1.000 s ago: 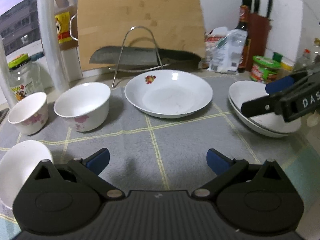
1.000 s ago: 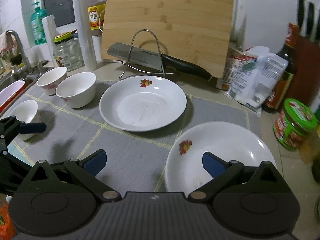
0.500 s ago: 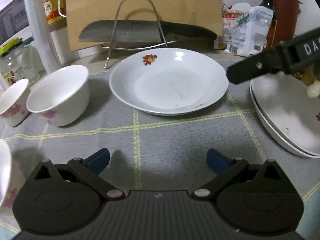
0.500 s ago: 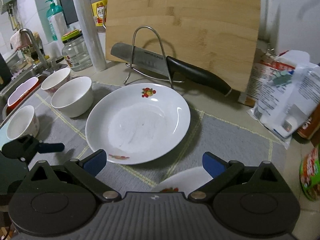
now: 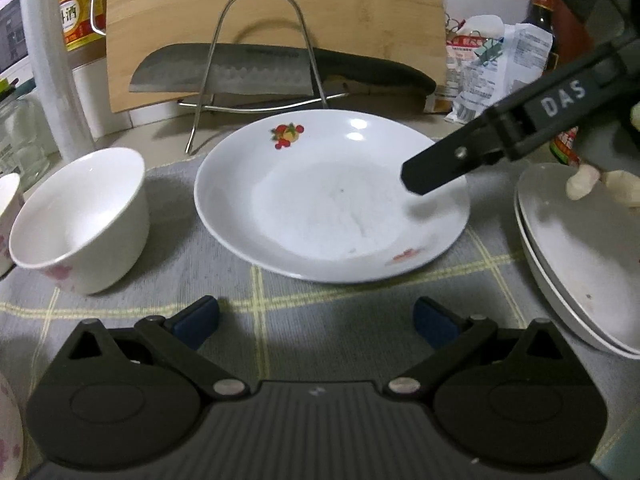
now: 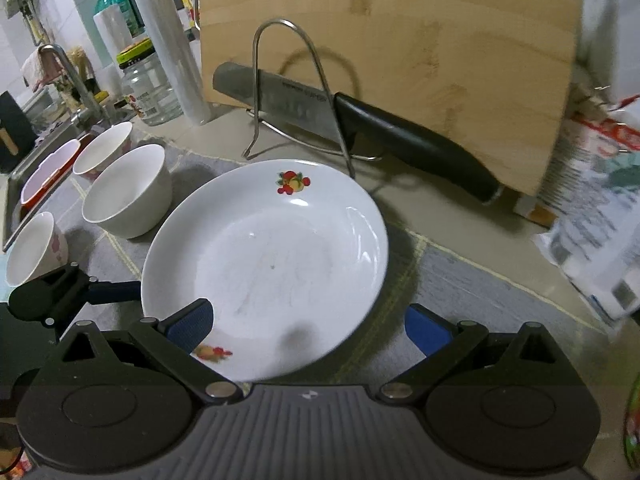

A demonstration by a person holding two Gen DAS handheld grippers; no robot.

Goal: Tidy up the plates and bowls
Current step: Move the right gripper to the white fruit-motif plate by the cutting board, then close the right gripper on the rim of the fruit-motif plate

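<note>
- While two plates (image 5: 580, 256) sit stacked at the right, we judge one plate (image 6: 272, 256) and three bowls (image 6: 128, 190) left, apparently unsorted.
- Our right gripper (image 6: 308, 324) hovers over that plate, released; our left gripper (image 5: 316, 316) gapes empty.

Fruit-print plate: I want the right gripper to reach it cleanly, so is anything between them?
Nothing visible. The right gripper hovers open at the near rim of the fruit-print plate; bowls, knife and rack sit beyond or beside it.
</note>
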